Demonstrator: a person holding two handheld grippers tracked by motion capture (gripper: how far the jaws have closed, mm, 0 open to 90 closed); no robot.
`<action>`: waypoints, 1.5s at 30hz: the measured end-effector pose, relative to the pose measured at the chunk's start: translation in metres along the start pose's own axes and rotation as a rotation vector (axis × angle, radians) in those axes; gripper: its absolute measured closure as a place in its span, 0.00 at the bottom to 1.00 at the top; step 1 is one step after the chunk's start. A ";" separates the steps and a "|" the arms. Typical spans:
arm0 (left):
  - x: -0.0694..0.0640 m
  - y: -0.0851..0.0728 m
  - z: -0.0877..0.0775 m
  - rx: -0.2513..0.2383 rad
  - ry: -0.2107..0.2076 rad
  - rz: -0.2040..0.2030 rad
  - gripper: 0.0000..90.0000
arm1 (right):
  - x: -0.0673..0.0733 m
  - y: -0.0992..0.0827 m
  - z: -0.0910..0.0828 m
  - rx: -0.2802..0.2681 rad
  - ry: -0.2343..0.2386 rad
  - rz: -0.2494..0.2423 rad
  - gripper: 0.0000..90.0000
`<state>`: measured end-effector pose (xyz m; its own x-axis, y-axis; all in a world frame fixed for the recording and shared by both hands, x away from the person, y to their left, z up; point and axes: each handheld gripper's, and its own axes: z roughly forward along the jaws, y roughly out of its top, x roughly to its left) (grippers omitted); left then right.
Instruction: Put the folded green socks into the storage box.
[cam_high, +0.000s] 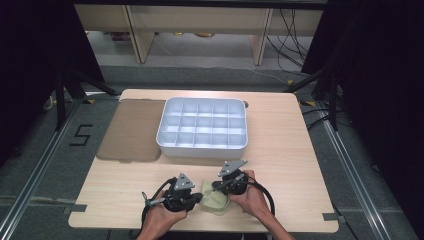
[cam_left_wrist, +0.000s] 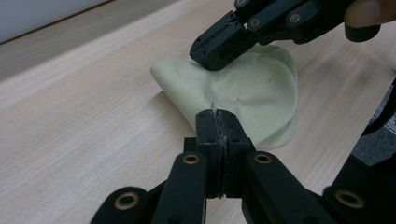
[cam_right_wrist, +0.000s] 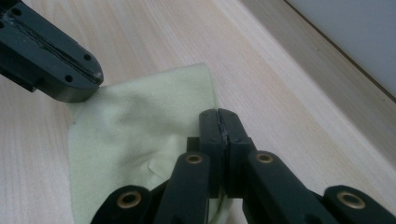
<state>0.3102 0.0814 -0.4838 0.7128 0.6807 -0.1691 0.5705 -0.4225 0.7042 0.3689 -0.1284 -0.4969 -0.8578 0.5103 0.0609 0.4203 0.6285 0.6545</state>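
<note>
A pale green cloth (cam_high: 215, 201) lies crumpled near the table's front edge, between my two grippers. My left gripper (cam_high: 200, 196) comes in from the left, its jaws shut on the cloth's near edge (cam_left_wrist: 217, 114). In the left gripper view the cloth (cam_left_wrist: 254, 88) bulges up beyond the jaws. My right gripper (cam_high: 215, 187) is shut on the cloth's opposite edge (cam_right_wrist: 219, 114), and the cloth (cam_right_wrist: 135, 130) spreads to the left of its jaws. Each gripper also appears in the other's view, tip on the cloth: the right gripper (cam_left_wrist: 208, 53) and the left gripper (cam_right_wrist: 91, 77).
A white tray (cam_high: 202, 146) divided into several compartments stands at the middle back of the wooden table (cam_high: 295, 175). A brown mat (cam_high: 132, 130) lies left of it. Black curtains and stands flank the table.
</note>
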 end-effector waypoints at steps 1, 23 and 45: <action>0.000 0.000 0.000 0.000 -0.002 0.000 0.98 | 0.000 0.000 0.000 -0.003 0.000 0.003 0.99; -0.005 0.001 -0.002 -0.007 -0.002 -0.001 0.98 | 0.033 -0.013 -0.016 -0.012 0.137 -0.056 0.99; -0.016 0.008 -0.006 -0.035 0.014 0.049 0.98 | 0.002 -0.028 -0.034 0.013 0.068 0.044 0.98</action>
<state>0.3010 0.0704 -0.4711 0.7335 0.6683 -0.1240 0.5203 -0.4346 0.7351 0.3446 -0.1653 -0.4894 -0.8565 0.4968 0.1401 0.4611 0.6144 0.6403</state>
